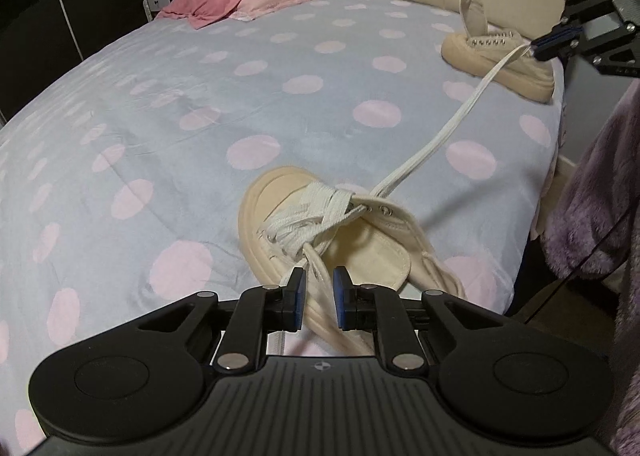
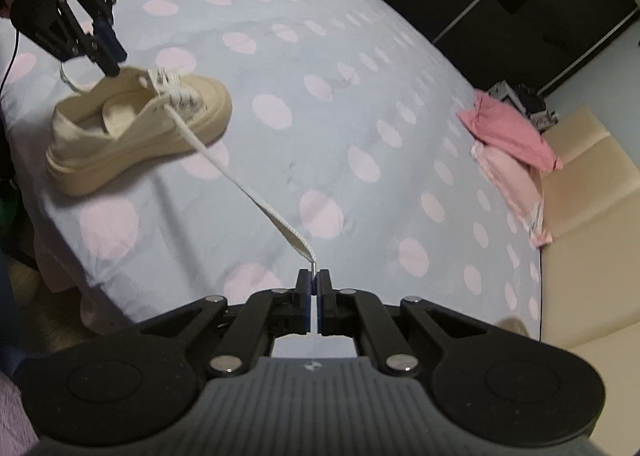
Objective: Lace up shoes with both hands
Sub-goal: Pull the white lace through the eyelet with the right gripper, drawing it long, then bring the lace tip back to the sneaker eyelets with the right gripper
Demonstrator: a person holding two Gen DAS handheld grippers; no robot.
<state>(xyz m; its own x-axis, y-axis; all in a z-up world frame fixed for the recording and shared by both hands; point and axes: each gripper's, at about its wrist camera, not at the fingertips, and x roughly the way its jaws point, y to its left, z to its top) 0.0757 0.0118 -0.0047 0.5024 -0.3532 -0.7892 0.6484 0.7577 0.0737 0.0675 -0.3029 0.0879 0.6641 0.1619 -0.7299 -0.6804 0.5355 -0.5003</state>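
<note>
Left wrist view: cream shoe near the bed's edge; left hand-held gripper slightly apart around its collar, right hand-held gripper clamped on the taut lace.

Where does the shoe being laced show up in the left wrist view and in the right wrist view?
Left wrist view: the laced shoe lies low at centre, just beyond the left gripper.
Right wrist view: the laced shoe sits upper left, toe pointing right.
Shared landmark: the white lace running taut to the right gripper.
</note>
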